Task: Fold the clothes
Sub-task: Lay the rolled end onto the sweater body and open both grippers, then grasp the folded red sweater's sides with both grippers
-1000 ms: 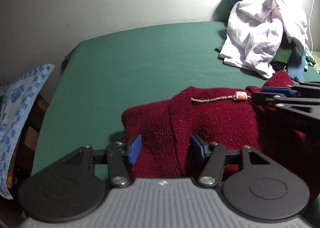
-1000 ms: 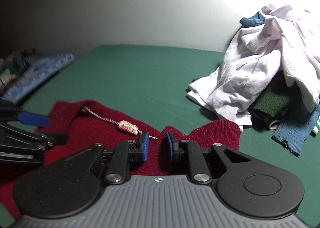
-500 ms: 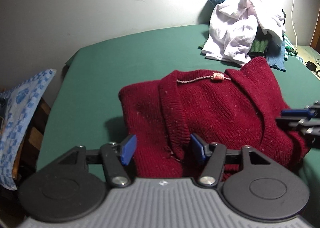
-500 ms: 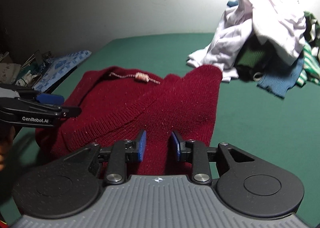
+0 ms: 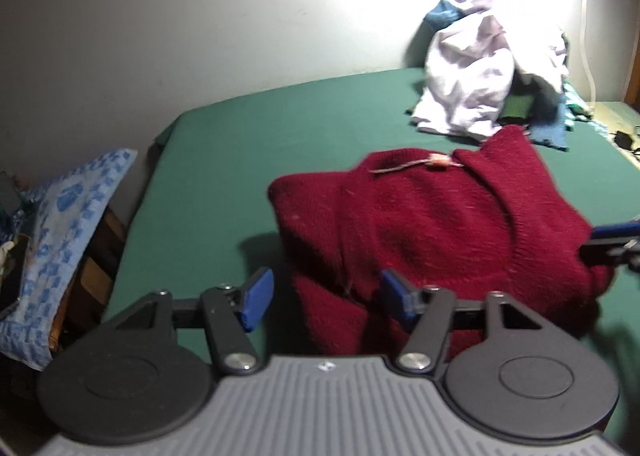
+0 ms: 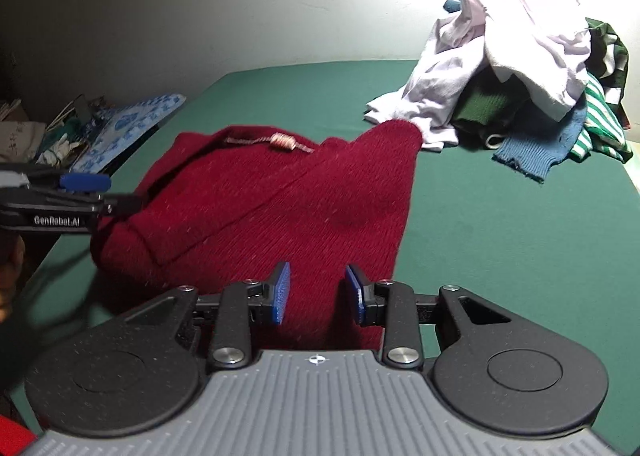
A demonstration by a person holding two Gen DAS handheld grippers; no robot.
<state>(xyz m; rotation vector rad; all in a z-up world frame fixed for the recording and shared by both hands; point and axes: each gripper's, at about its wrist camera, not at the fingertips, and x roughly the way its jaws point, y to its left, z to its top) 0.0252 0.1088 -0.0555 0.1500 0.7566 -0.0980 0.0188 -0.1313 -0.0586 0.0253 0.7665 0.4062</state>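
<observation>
A dark red knit sweater (image 5: 440, 223) lies spread on the green bed sheet (image 5: 260, 143), with a pale cord and toggle (image 5: 438, 161) at its far edge. My left gripper (image 5: 326, 298) hovers over the sweater's near left corner. Its jaws are closing, with a fold of knit in the gap, and the pads are not pressing on it. In the right wrist view the sweater (image 6: 260, 207) runs under my right gripper (image 6: 318, 294). That gripper stands open with red knit showing between its pads. The left gripper (image 6: 80, 191) shows side-on at the left edge.
A pile of clothes (image 6: 512, 55), white on top with green, striped and blue pieces, sits at the bed's far right against the wall. A blue patterned cloth (image 5: 68, 215) covers clutter beside the bed's left edge. A white cable (image 5: 586, 15) hangs down the wall.
Both grippers have drawn back toward the near end of the sweater, so more of it shows. The right gripper's pads stand wider apart than a second ago. The sweater lies where it was.
</observation>
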